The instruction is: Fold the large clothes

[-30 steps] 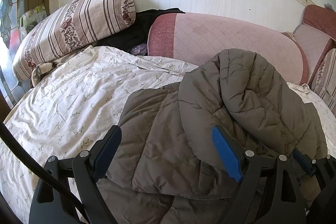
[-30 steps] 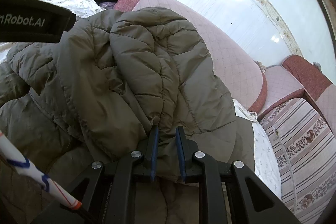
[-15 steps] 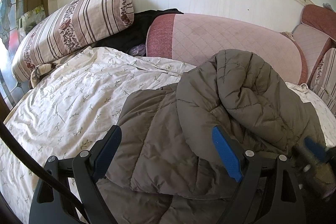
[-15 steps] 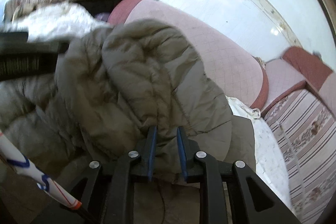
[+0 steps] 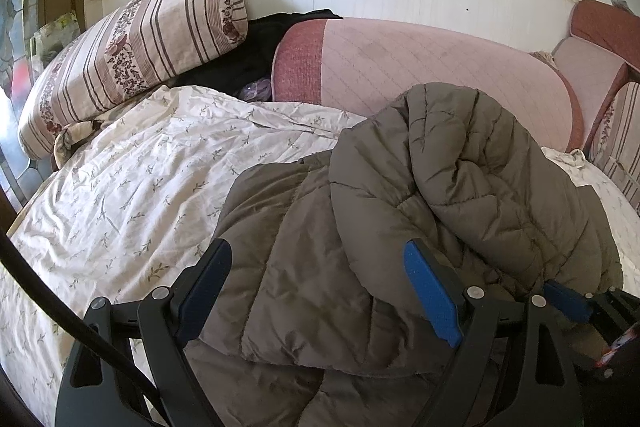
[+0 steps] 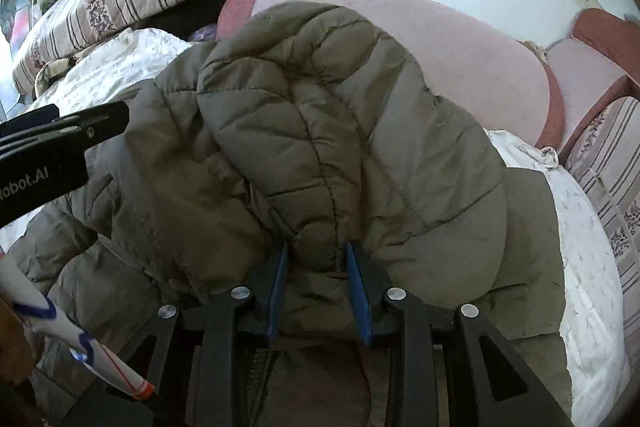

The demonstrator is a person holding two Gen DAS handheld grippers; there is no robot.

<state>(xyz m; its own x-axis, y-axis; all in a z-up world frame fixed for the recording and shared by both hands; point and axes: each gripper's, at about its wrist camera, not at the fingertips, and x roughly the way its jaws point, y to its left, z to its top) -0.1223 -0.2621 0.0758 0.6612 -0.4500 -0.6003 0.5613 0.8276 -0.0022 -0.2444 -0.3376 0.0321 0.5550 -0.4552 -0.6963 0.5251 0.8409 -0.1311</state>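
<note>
A large olive-grey quilted puffer jacket (image 5: 360, 227) lies bunched on the bed, one part folded over the rest; it also fills the right wrist view (image 6: 300, 147). My left gripper (image 5: 320, 279) is open, its blue pads wide apart just above the jacket's near edge. My right gripper (image 6: 318, 279) has its jaws partly apart around a fold of the jacket, which sits between the pads. The right gripper's tip (image 5: 568, 301) shows at the lower right of the left wrist view.
A white floral sheet (image 5: 140, 187) covers the bed. A striped bolster (image 5: 132, 55) lies at the back left, a pink cushion (image 5: 420, 63) along the tiled wall, more cushions at the right (image 6: 600, 155). Dark clothing (image 5: 256, 55) lies between bolster and cushion.
My right gripper's jaws have spread from nearly closed to partly apart, and it has shifted with the jacket fold. The left gripper has stayed open and still.
</note>
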